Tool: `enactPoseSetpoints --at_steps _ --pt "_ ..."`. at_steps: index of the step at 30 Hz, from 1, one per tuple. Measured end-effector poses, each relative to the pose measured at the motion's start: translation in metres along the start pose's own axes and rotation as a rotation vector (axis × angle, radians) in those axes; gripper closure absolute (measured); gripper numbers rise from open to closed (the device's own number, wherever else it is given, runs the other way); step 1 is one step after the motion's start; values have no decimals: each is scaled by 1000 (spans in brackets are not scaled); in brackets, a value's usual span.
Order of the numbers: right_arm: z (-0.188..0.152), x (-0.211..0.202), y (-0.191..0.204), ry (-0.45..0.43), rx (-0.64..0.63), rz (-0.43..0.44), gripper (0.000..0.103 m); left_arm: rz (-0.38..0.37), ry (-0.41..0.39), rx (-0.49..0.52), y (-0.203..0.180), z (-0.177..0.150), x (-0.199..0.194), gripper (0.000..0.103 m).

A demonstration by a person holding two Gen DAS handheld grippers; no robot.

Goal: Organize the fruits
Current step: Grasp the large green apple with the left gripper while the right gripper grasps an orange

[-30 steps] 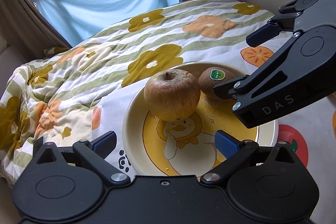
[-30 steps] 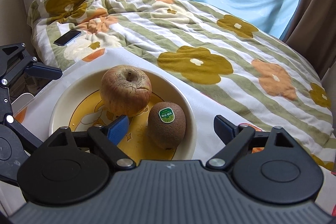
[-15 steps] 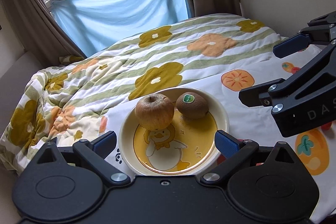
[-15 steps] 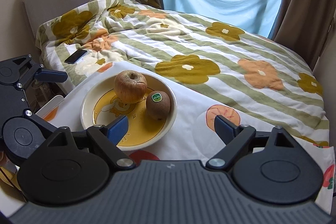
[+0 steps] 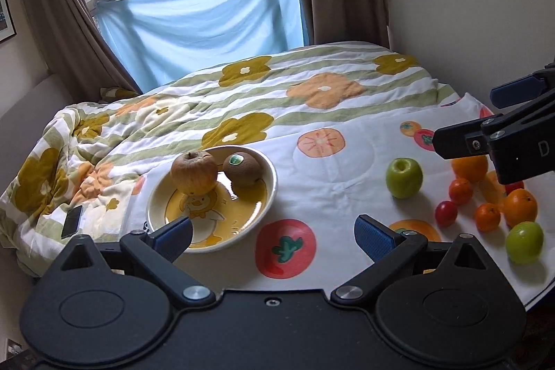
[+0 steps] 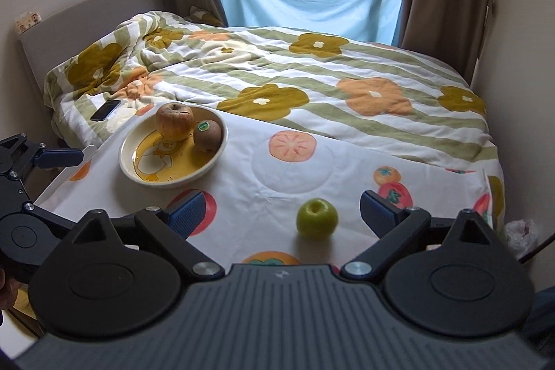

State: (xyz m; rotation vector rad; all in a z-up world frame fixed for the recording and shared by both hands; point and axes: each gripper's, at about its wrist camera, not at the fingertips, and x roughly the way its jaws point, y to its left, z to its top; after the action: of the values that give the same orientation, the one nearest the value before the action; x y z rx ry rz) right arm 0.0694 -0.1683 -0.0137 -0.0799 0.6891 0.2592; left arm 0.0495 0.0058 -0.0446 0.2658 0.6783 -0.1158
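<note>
Yellow duck-print plate [image 5: 269, 196], green apple [image 5: 404, 177], flower-striped quilt [image 5: 277, 85].

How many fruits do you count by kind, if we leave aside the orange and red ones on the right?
Green fruits: 2
Brownish apple: 1
Kiwi: 1
Total: 4

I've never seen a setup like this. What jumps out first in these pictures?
Probably the round yellow plate with a duck picture, sitting on a white fruit-print cloth and holding a wrinkled brownish apple beside a fuzzy brown kiwi with a green sticker. To its right lies a bright green apple alone, then a cluster of small oranges and tomatoes. Black two-finger grippers, left and right, frame each view, both open and empty.
</note>
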Motion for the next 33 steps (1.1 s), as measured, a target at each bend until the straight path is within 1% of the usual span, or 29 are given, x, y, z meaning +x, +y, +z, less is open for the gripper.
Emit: enactPoseSetpoints --at_steps 7,9,11,15,18,21,24,26,28,33 --pt "-42 -17 -57 30 43 -51 0 -60 -15 5 -53 -11 -7 1" --pt "-55 -17 -70 36 45 -60 0 -93 -14 24 -70 -15 -5 1" --pt "-67 -15 -83 38 43 -49 0 -117 -18 52 -86 -20 -1 1" --pt "-91 -8 -105 47 4 -20 0 -203 -5 111 -127 -30 12 1" --pt "-105 -2 -117 52 -28 -8 0 -271 -1 136 -151 -36 22 1" --pt "-113 3 -127 56 -46 -7 0 -348 1 167 -176 -41 30 2" --pt "-118 10 -136 64 -44 -10 0 -400 -3 202 -196 -44 36 2" --pt "-121 13 -140 66 -39 -4 0 -417 5 218 -205 -45 42 2" --pt "-123 15 -142 64 -36 3 0 -450 16 218 -212 -44 46 2" --pt "-127 18 -148 61 -37 18 0 -500 31 235 -226 -44 52 7"
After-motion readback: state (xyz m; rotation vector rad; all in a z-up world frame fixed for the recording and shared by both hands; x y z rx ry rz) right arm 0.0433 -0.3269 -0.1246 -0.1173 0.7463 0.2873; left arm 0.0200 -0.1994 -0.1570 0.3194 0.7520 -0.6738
